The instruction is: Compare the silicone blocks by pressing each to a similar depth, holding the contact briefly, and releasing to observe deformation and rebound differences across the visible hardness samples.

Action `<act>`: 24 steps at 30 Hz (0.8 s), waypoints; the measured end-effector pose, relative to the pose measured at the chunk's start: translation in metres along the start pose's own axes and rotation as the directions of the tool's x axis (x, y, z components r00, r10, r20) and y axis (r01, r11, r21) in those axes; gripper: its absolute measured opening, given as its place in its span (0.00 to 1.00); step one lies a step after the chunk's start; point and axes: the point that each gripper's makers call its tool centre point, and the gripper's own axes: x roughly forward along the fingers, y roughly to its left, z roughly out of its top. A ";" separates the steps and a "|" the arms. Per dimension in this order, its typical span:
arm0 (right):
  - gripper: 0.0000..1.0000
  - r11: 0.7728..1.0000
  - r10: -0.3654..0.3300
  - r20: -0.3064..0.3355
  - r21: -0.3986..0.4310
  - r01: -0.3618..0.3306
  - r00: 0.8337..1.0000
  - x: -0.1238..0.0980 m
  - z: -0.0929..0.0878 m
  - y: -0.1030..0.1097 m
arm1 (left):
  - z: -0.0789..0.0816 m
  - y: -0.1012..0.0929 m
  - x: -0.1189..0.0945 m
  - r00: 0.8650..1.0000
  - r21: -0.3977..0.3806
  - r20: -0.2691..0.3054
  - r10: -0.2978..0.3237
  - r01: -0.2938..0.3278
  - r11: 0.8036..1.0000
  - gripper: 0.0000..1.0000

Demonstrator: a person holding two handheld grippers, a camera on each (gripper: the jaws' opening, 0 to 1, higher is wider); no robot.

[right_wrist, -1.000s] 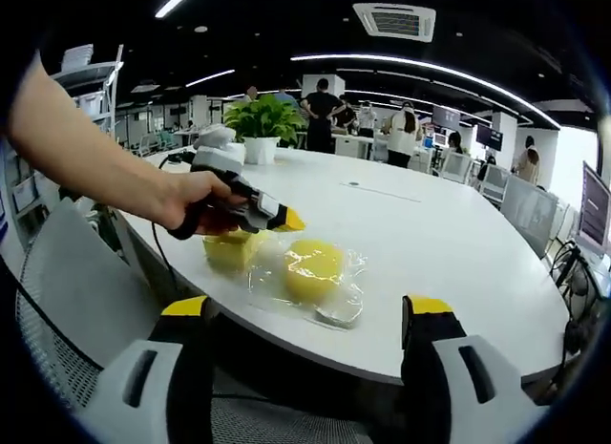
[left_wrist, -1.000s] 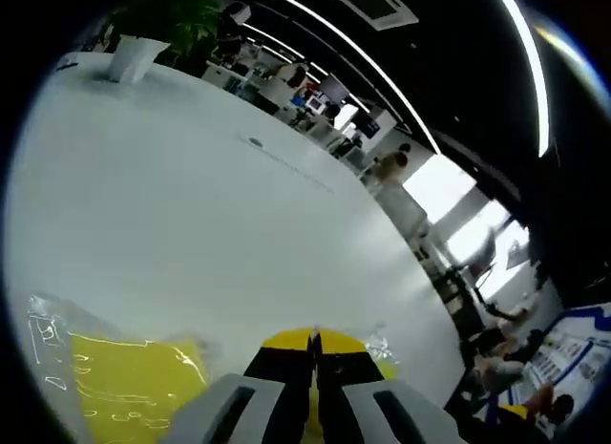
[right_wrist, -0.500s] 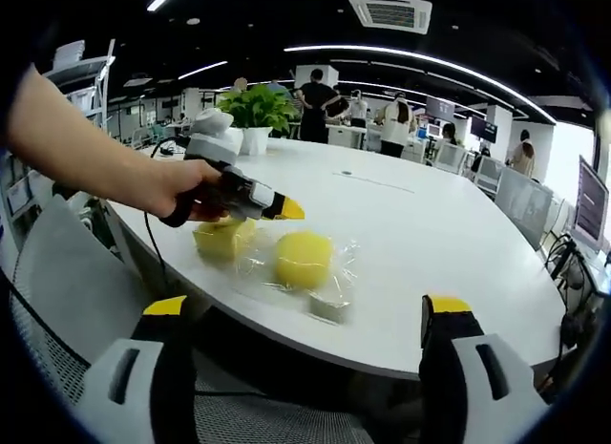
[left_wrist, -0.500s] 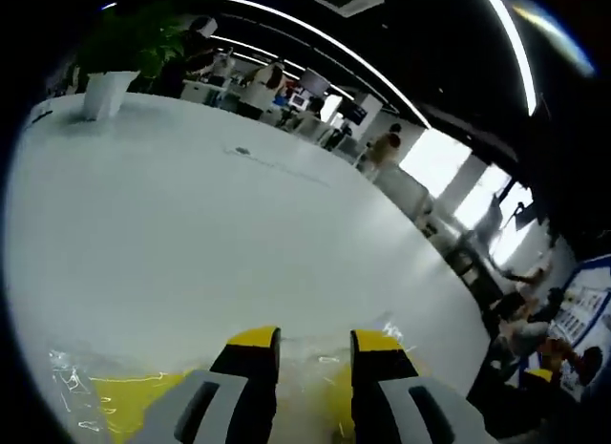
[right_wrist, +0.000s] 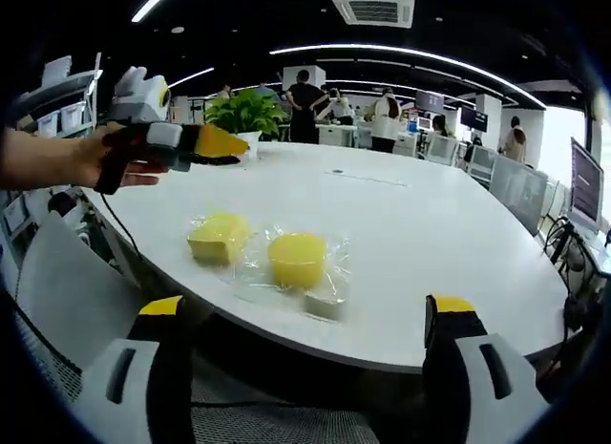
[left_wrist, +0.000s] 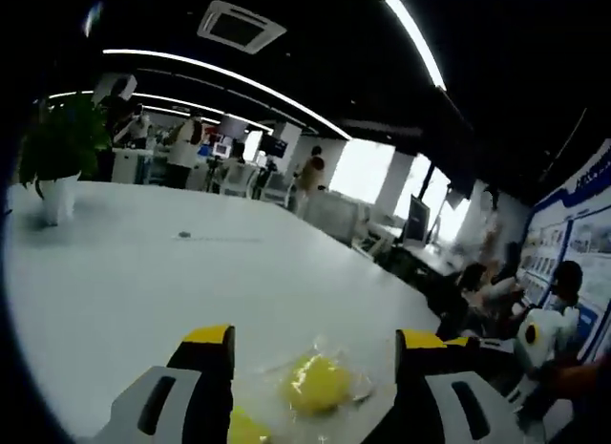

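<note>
The left gripper [right_wrist: 215, 144] hangs in the air above the table [right_wrist: 420, 234], up and to the left of the samples, touching nothing. In its own view its jaws stand well apart with the round block [left_wrist: 318, 383] between them, lower down on the tabletop. The right gripper [right_wrist: 310, 315] is back off the table's near edge, jaws wide apart and empty.

Three samples lie in clear wrap near that edge: a square block [right_wrist: 219, 238] on the left, the round block [right_wrist: 297, 257] just beside it, and a small pale piece [right_wrist: 326, 305] in front of the round one.

To do the next press well, I'd say close the jaws into one blunt tip, come straight down on a block's centre, sink to a matched depth, pause, then lift cleanly. The loose wrap could slide or cling, so steadying it with the right gripper may help.
</note>
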 end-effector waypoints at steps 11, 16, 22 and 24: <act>0.96 1.000 0.006 -0.011 -0.005 -0.006 1.000 -0.001 -0.004 0.001 | -0.039 0.020 -0.099 0.988 0.169 -0.084 0.128 -0.113 0.979 0.93; 0.96 1.000 0.010 -0.016 -0.015 -0.011 1.000 -0.002 -0.005 0.003 | -0.056 0.017 -0.115 0.984 0.163 -0.087 0.158 -0.142 0.976 0.96; 0.96 0.999 0.017 -0.023 -0.030 -0.018 1.000 -0.003 -0.008 0.005 | -0.069 0.013 -0.121 0.983 0.192 -0.091 0.159 -0.139 0.971 1.00; 0.96 0.999 0.018 -0.019 -0.037 -0.019 1.000 -0.004 -0.007 0.005 | -0.074 0.015 -0.122 0.982 0.191 -0.097 0.164 -0.143 0.971 1.00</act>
